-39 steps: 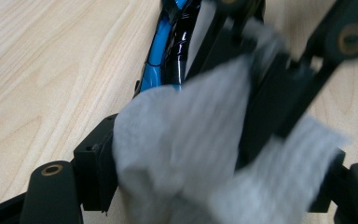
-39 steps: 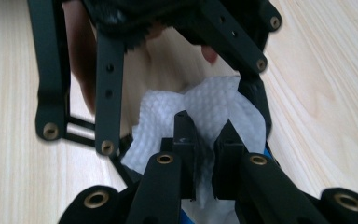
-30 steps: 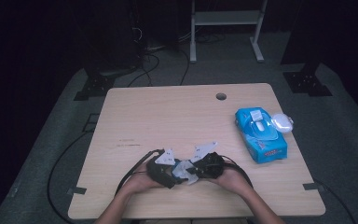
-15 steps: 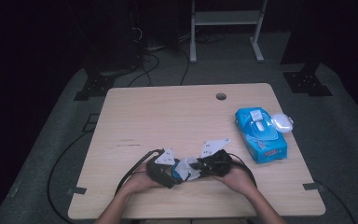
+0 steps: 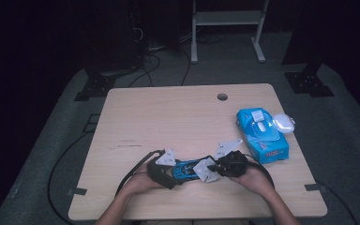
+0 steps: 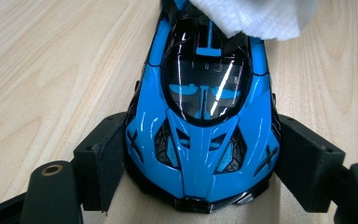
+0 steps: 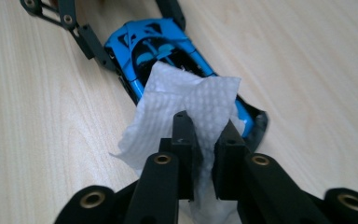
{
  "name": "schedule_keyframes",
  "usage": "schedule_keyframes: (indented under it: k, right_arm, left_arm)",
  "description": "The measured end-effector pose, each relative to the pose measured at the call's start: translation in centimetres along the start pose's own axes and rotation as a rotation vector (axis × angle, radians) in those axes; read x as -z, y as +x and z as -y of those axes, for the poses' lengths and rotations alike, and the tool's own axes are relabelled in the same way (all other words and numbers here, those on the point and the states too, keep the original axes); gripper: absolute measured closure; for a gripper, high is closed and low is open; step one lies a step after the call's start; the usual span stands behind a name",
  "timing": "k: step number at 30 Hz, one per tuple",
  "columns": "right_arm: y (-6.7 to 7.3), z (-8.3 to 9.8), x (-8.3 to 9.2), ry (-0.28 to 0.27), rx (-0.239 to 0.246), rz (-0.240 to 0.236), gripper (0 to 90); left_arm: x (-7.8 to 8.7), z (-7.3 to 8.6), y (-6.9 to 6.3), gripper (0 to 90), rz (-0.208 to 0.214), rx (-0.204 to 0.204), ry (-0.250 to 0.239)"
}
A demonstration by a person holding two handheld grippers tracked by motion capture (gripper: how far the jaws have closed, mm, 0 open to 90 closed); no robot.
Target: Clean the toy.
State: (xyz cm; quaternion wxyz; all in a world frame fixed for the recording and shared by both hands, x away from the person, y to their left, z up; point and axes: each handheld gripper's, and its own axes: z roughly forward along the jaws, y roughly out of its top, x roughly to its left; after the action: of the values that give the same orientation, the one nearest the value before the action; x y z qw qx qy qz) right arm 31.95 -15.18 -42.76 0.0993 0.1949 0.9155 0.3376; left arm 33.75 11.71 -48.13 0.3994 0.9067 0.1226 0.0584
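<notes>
Overhead first: both grippers are seen low on the wooden table (image 5: 168,112), near its front edge. The left gripper (image 5: 161,169) and the right gripper (image 5: 227,165) are pointed at each other, with a blue toy car (image 5: 186,169) lying between them and a white wipe (image 5: 205,169) at the car's right end. A blue wipes pack (image 5: 261,135) is set well apart, by the table's right edge

Left gripper view: the car (image 6: 204,116) is clamped across its sides by the two black jaws, both pads pressed to the bodywork, jaws fairly wide on it. A corner of the wipe (image 6: 256,16) is laid over the car's far end

Right gripper view: the wipe (image 7: 186,112) is pinched between nearly closed jaws, which have just been opening slightly; the sheet is draped onto the car (image 7: 158,46). The left gripper's jaws are seen beyond, on either side of the car
</notes>
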Motion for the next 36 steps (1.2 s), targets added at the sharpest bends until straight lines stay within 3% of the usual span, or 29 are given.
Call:
schedule_keyframes:
  k: [1,3,8,10,13,18,23,30,32,33,36]
  right_arm:
    - [0.3,-0.2,-0.8,-0.002,0.009,0.001,70.3]
    - [0.7,-0.7,-1.5,-0.014,0.015,0.003,66.3]
    - [1.5,-1.5,-2.5,-0.028,0.045,0.013,64.6]
    - [1.8,-1.8,-2.8,-0.035,0.055,0.022,65.2]
    - [1.9,-1.5,-2.8,-0.040,0.081,0.043,78.6]
    - [1.1,-0.9,-2.2,-0.017,0.078,0.033,80.8]
    - [0.0,0.6,-1.1,-0.015,0.018,0.055,81.7]
    - [0.3,0.0,-1.7,-0.021,0.023,0.033,81.8]
    - [-0.1,-0.1,-1.7,-0.025,0.004,0.027,81.9]
    - [-0.6,-0.1,-1.7,-0.040,-0.043,0.015,81.9]
    - [-1.0,0.0,-1.6,-0.054,-0.063,0.012,81.9]
  left_arm:
    - [0.0,0.0,0.0,23.8,-0.001,-0.001,0.001]
    - [0.0,0.0,0.0,23.9,-0.001,-0.001,0.003]
    - [0.0,0.0,0.0,23.9,-0.001,-0.002,0.004]
    - [0.0,0.0,0.0,23.9,0.000,-0.003,0.005]
    - [0.0,0.0,0.0,23.9,-0.001,-0.002,0.005]
    - [0.0,0.0,0.0,23.9,0.000,0.001,0.002]
    - [-0.1,-0.1,0.0,24.0,-0.002,-0.004,0.001]
    - [-0.1,-0.1,0.0,24.1,-0.001,-0.004,0.000]
    - [-0.1,-0.1,0.0,24.3,-0.005,-0.002,-0.002]
    - [-0.1,-0.1,0.0,24.7,-0.005,-0.001,-0.006]
    - [-0.1,-0.1,0.0,24.9,-0.004,-0.002,-0.006]
